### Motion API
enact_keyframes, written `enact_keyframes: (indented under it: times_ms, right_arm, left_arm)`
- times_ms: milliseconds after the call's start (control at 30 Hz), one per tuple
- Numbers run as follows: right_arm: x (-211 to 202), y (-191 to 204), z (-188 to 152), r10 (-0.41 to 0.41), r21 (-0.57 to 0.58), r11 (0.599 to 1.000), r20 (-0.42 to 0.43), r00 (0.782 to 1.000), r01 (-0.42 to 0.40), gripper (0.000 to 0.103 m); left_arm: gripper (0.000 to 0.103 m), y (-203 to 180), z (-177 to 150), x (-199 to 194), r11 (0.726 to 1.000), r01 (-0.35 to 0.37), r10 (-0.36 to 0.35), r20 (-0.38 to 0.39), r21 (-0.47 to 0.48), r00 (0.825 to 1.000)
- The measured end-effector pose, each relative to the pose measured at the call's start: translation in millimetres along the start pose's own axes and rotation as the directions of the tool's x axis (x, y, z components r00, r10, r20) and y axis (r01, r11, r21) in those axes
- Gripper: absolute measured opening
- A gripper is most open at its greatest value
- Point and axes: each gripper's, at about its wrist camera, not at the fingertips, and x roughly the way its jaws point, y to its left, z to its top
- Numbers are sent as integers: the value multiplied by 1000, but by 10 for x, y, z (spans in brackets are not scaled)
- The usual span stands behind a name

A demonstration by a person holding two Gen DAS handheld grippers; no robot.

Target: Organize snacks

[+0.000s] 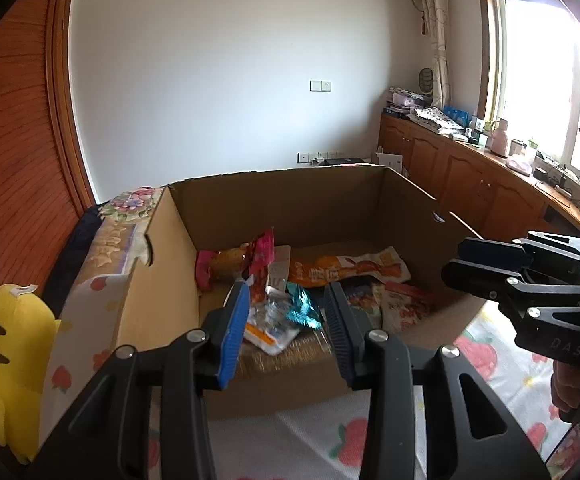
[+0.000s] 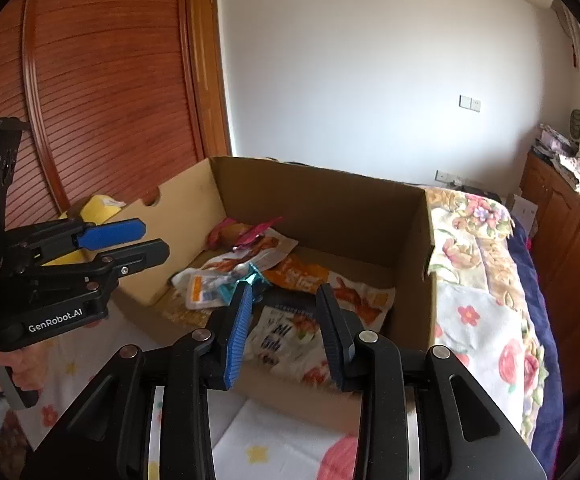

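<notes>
Nearby, yellow plush (image 1: 5, 344), floral quilt (image 2: 486, 264), wooden cabinets (image 1: 462, 176)

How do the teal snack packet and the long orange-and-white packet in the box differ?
The teal packet is small, shiny and crumpled; the orange-and-white packet is long, flat and printed with lettering. The teal packet sits on top of the pile near the box's front; the orange-and-white packet lies flat on the floor of the cardboard box, further back. Both are loose inside the box, held by neither gripper.

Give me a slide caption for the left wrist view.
Left gripper open above snack packets in a cardboard box.
</notes>
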Motion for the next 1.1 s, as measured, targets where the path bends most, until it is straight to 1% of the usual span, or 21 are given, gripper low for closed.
enact_keyframes:
  times_ms: [167,233,467,633,700,767,833,867,967,1000,1033,1100]
  right_arm:
    - [-325,131,-126,-12,3,1000,13,1000,12,34]
    - [-471,181,-202,-21,14,1000,17,1000,21,34]
    - [-943,402,-543,-60,37,998,32,998,59,36]
    - [-1243,527,-756,-71,69,995,49,996,68,38]
    - [-1337,572,-823,-77,71,995,53,996,73,39]
    - [-1426,614,-891,-81,76,994,56,995,77,39]
    - [-1507,648,-954,-86,82,993,61,994,81,41]
    - [-1539,672,-977,-91,85,993,63,994,85,41]
    - [-1658,707,-1045,-108,94,990,78,991,100,47]
    - [-1700,715,-1065,-116,100,989,84,990,108,52]
    - [-1742,723,-1090,-125,105,988,91,988,115,54]
    - [-1815,724,-1134,-139,115,985,103,985,127,64]
  left_arm:
    - [39,-93,-105,-372,1000,-17,17,18,3,1000]
    - [39,-133,-172,-534,999,-35,34,28,10,999]
    - [40,-247,-502,-1072,998,-55,55,45,4,997]
    - [40,-342,-712,-1387,998,-61,60,58,9,996]
    - [40,-371,-788,-1523,998,-61,60,68,8,996]
    - [44,-395,-848,-1628,998,-64,63,70,6,995]
    - [45,-411,-900,-1725,998,-64,63,75,2,995]
    - [45,-425,-933,-1780,997,-76,76,82,3,994]
    - [47,-459,-1022,-1890,994,-108,107,94,9,990]
    - [48,-467,-1053,-1923,993,-114,114,91,4,989]
    - [51,-471,-1066,-1940,993,-117,117,87,0,989]
    - [54,-475,-1118,-1987,991,-131,132,83,-11,988]
